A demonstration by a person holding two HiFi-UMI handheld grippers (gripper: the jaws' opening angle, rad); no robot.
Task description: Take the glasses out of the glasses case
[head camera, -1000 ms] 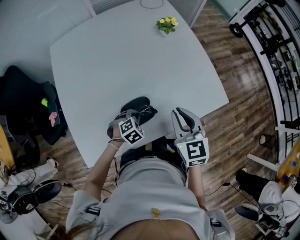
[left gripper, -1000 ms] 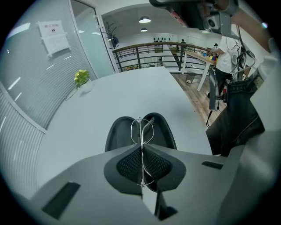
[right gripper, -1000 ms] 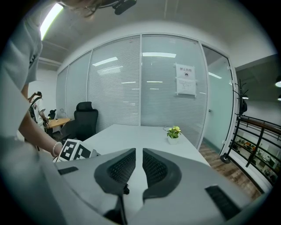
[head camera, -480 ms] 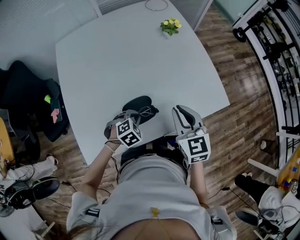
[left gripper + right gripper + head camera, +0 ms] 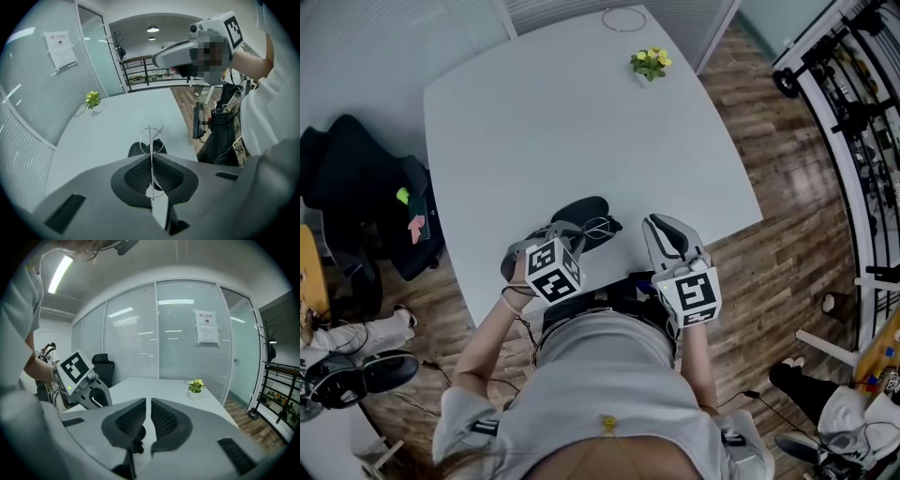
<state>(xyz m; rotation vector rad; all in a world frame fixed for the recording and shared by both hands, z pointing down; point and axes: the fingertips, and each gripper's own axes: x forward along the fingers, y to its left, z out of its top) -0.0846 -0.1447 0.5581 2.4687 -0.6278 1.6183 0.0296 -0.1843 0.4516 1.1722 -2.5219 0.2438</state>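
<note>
The black glasses case [image 5: 579, 212] lies on the white table [image 5: 581, 122] near its front edge. My left gripper [image 5: 577, 236] is shut on the thin wire-framed glasses [image 5: 600, 228], which sit just beside and over the case's near end. In the left gripper view the metal frame [image 5: 151, 143] stands edge-on between the shut pads, with the case [image 5: 137, 149] behind it. My right gripper [image 5: 662, 227] hovers to the right of the case, its jaws together and nothing held between the pads [image 5: 133, 417]. The right gripper view shows the left gripper [image 5: 79, 378] at its left.
A small potted plant [image 5: 649, 62] with yellow flowers stands at the table's far right, and a thin cable ring [image 5: 623, 19] lies at the far edge. A black office chair draped with a dark jacket [image 5: 366, 202] stands left of the table. Metal racks [image 5: 853, 103] line the right.
The left gripper has drawn back slightly toward the person with the glasses still in its jaws. The right gripper has hardly moved.
</note>
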